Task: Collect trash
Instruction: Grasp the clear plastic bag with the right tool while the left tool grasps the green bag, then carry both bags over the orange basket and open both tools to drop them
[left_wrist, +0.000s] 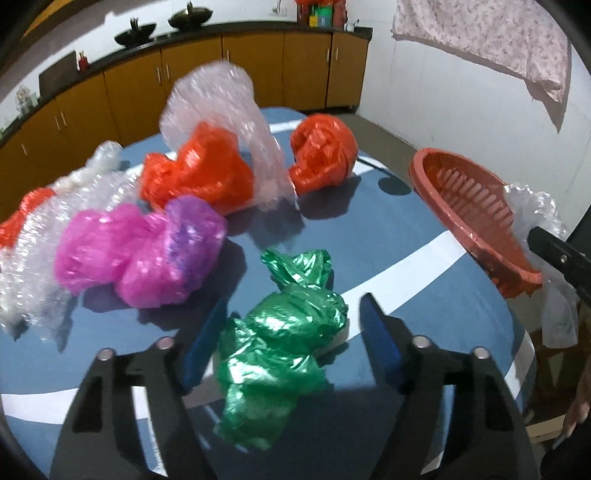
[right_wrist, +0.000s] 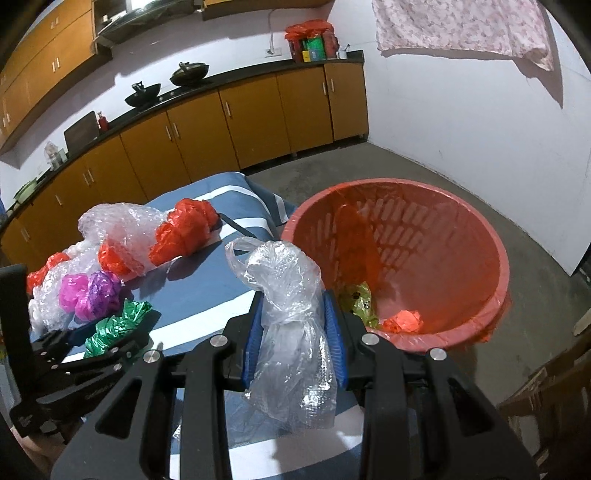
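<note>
My left gripper (left_wrist: 291, 325) is open, its blue pads on either side of a crumpled green plastic bag (left_wrist: 284, 343) on the blue-and-white table (left_wrist: 406, 236). My right gripper (right_wrist: 295, 328) is shut on a clear bubble-wrap bag (right_wrist: 291, 332), held just left of the red basket (right_wrist: 461, 236). The basket holds a few scraps of trash. In the left wrist view the basket (left_wrist: 476, 218) stands at the table's right edge, with the right gripper's finger (left_wrist: 554, 254) and clear bag beside it.
On the table lie a pink and purple bag (left_wrist: 140, 251), two orange bags (left_wrist: 199, 173) (left_wrist: 325, 151) and bubble wrap (left_wrist: 221, 99). Brown cabinets (right_wrist: 229, 122) line the back wall. A concrete floor (right_wrist: 535, 266) surrounds the basket.
</note>
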